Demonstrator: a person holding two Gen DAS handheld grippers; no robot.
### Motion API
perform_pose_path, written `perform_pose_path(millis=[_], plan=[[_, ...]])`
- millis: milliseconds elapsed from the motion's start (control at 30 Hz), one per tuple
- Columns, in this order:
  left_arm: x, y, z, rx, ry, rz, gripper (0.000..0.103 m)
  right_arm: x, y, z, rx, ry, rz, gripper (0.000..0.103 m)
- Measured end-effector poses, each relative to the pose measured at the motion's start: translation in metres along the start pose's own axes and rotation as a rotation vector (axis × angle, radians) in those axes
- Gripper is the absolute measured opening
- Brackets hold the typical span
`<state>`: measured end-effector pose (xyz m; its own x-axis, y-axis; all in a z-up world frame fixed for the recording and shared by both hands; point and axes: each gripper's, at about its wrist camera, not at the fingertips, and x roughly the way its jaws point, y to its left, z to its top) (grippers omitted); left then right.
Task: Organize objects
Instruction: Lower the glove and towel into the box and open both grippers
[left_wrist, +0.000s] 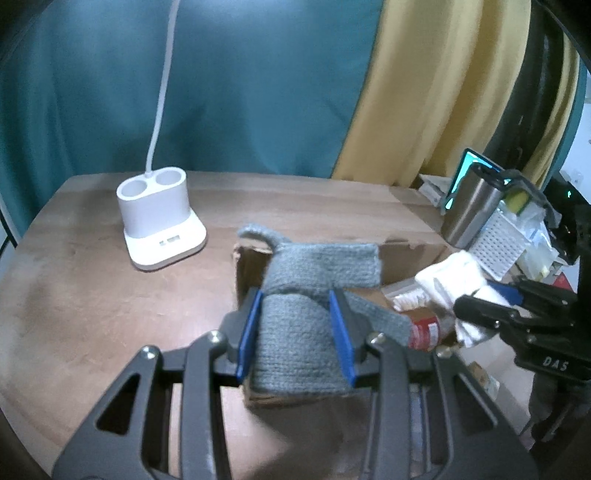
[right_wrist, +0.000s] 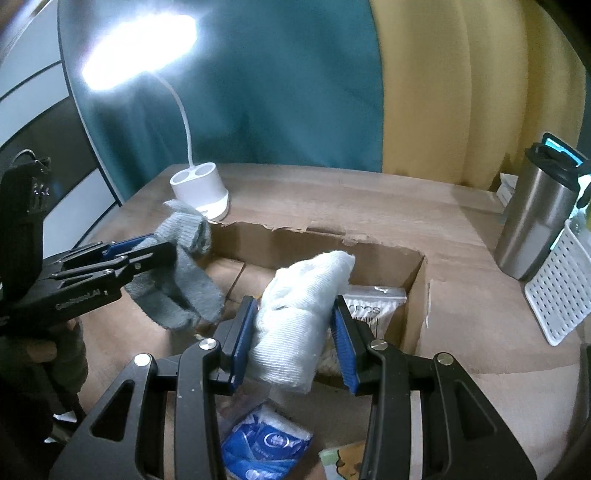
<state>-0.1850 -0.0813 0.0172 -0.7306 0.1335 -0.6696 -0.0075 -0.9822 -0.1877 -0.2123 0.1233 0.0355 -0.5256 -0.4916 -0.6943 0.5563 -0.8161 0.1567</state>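
Left hand-held gripper (left_wrist: 295, 332) is clenched on a grey knit glove (left_wrist: 306, 295), blue pads pressing both sides; the glove's cuff and fingers flop over the open cardboard box (left_wrist: 402, 251) on the bench (left_wrist: 92, 295). Right hand-held gripper (right_wrist: 291, 343) is clamped on a white glove (right_wrist: 295, 325), also held above the box interior. Both gloves are off the bench, near each other but apart. In the box: a bag of cotton swabs (right_wrist: 373, 306) and a red-labelled can (left_wrist: 424, 332). A blue tissue pack (right_wrist: 266, 446) lies below the right gripper. White lamp base (left_wrist: 159, 218) stands back left, steel tumbler (right_wrist: 535, 221) and white perforated basket (right_wrist: 557, 291) at right.
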Motion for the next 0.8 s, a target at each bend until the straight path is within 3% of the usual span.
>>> perform_pose_path(millis=[533, 800], plan=[[0.034, -0.004, -0.006, 0.032, 0.073, 0.11, 0.041, 0.023, -0.004, 0.009, 0.011, 0.02, 0.015, 0.042], [0.023, 0.001, -0.009, 0.016, 0.085, 0.096, 0.043, 0.024, 0.005, 0.012, 0.003, 0.025, 0.018, 0.042]])
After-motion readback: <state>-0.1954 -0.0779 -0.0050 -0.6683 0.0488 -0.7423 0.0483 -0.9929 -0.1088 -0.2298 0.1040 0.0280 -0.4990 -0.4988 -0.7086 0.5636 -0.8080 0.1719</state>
